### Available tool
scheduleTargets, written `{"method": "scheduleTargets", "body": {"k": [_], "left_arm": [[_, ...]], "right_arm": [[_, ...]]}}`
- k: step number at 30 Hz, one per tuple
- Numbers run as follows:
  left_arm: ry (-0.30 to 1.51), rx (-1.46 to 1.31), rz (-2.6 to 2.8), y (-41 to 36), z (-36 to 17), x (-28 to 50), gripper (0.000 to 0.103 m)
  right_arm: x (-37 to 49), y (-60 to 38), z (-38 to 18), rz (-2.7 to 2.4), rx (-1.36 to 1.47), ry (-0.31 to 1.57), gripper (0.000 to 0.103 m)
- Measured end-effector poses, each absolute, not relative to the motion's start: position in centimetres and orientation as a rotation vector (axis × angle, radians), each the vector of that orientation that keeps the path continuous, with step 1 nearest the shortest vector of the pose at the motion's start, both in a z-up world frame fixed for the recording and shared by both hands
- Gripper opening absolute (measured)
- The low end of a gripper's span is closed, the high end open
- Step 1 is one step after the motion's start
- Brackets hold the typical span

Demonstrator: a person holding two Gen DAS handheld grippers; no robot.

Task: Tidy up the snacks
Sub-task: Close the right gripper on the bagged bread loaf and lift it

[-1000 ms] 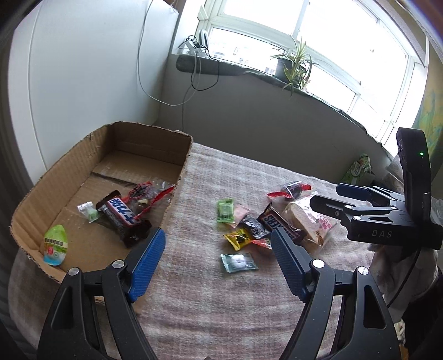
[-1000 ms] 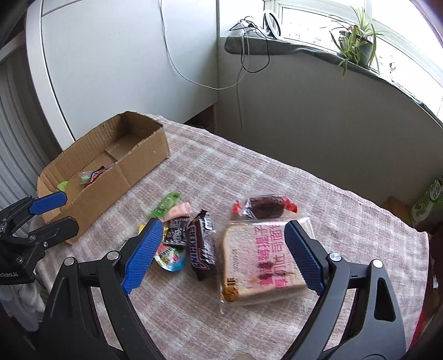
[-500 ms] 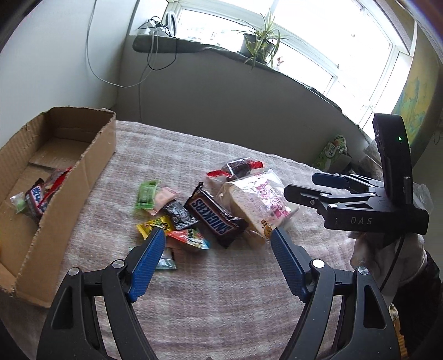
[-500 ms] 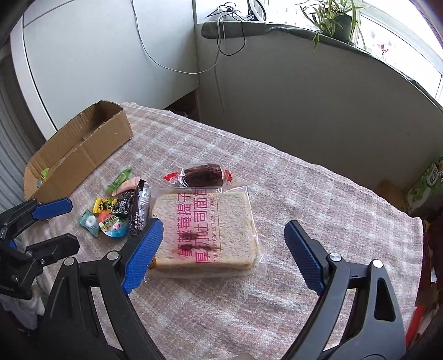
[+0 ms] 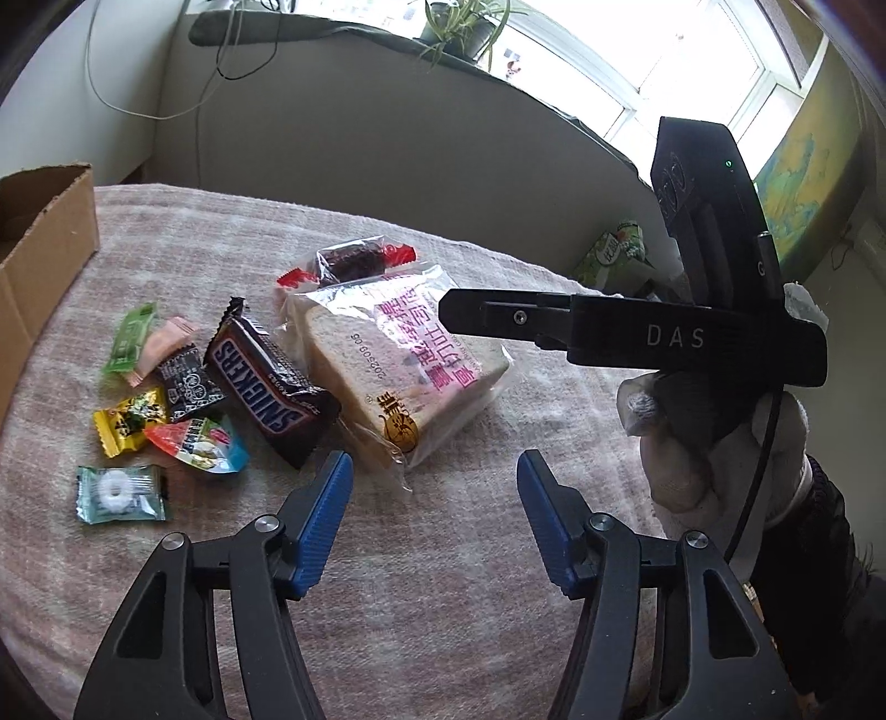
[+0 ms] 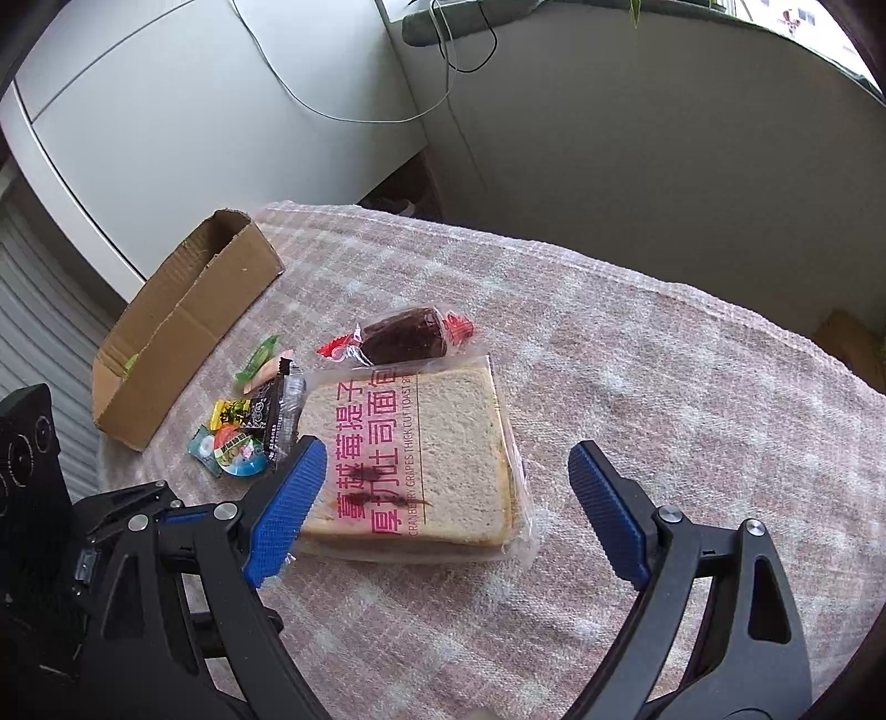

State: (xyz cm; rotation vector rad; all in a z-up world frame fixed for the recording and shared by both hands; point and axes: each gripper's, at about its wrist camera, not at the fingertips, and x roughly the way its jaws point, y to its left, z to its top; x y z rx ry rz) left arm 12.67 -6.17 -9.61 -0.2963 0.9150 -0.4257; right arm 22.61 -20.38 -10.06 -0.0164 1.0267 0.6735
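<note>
A clear packet of sliced bread (image 5: 398,354) (image 6: 421,454) lies on the checked cloth. My right gripper (image 6: 443,448) hangs over its near end, open wide, the pads clear of it on either side. My left gripper (image 5: 433,459) sits just short of the packet's corner; its jaws are closing with nothing between them. Left of the bread lie a Snickers bar (image 5: 266,382), a dark cake in a red-ended wrapper (image 5: 351,260) (image 6: 407,335) and several small sweets, among them a mint ring (image 5: 119,493). The cardboard box (image 5: 50,249) (image 6: 183,321) stands at the far left.
A gloved hand (image 5: 692,443) carries the right gripper's black frame (image 5: 664,338) above the bread's right side. A green packet (image 5: 614,249) lies beyond the table's far right edge. A grey wall and a windowsill with a plant (image 5: 459,27) stand behind.
Both grippers have come down and closer to the bread packet. The left view swung right, away from the box, and its jaws have narrowed. The right jaws kept their width.
</note>
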Motion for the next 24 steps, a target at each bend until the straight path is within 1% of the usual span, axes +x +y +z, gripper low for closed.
{"method": "scheduleTargets", "body": {"k": [7,11,14,16,18,24], "left_arm": [[0.935,-0.298,-0.375,-6.9,-10.6,14.8,0.06],[0.933,-0.285,-0.356,-7.2,-11.0,15.4,0.06],[0.941,-0.275,-0.346,-7.4,-11.6,16.0,0.06],[0.943,-0.271,-0.346,-7.6,-11.7,16.1,0.06],[0.936,-0.269,-0.352,-7.7,-11.6,16.2,0.06],[0.921,-0.253,-0.368,-7.9,-11.2,15.8,0.06]], "right_arm": [[23.9,-20.1,-11.5,0.709,0.024,1.076,0.091],[24.4,-19.8,-12.3,0.739,0.057,1.112,0.078],[24.3,-19.7,-12.4,0.735,0.064,1.107,0.076],[24.1,-19.8,-12.2,0.726,0.064,1.104,0.072],[23.9,-20.1,-12.0,0.727,0.07,1.104,0.064],[23.0,-20.3,-11.6,0.711,0.06,1.095,0.063]]}}
